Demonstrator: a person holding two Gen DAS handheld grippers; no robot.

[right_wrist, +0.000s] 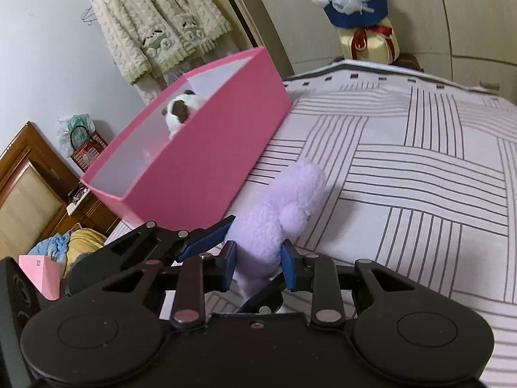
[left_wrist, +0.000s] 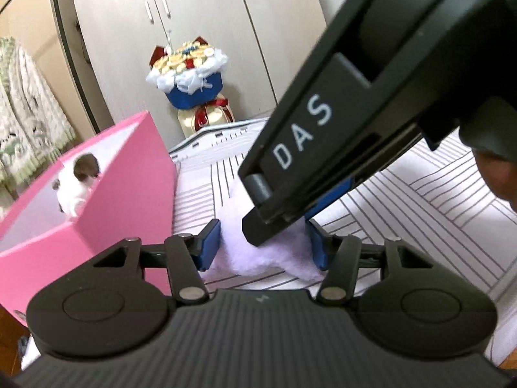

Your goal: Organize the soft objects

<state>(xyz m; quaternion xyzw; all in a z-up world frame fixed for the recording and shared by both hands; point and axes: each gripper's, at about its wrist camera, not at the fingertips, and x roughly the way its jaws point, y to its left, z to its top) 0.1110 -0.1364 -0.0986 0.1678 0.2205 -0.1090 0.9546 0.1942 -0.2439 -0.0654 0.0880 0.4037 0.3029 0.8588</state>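
A lilac plush toy (right_wrist: 284, 207) lies on the striped bedspread (right_wrist: 420, 168), beside a pink box (right_wrist: 200, 161). My right gripper (right_wrist: 258, 265) is shut on the lower end of the plush. My left gripper (left_wrist: 261, 245) is open, its blue pads on either side of the same plush (left_wrist: 258, 258); whether they touch it I cannot tell. The right gripper's black body (left_wrist: 355, 113) comes down from the upper right in the left wrist view and hides much of the plush. A white and brown plush (right_wrist: 181, 110) sits inside the pink box (left_wrist: 126, 194).
A gift bouquet in blue wrap (left_wrist: 190, 71) stands past the bed's far edge, before wardrobe doors (left_wrist: 194, 16). A fluffy cream cardigan (right_wrist: 155, 22) hangs on the wall left of the box. A wooden nightstand (right_wrist: 32, 187) and bundled cloths (right_wrist: 71, 245) lie at the left.
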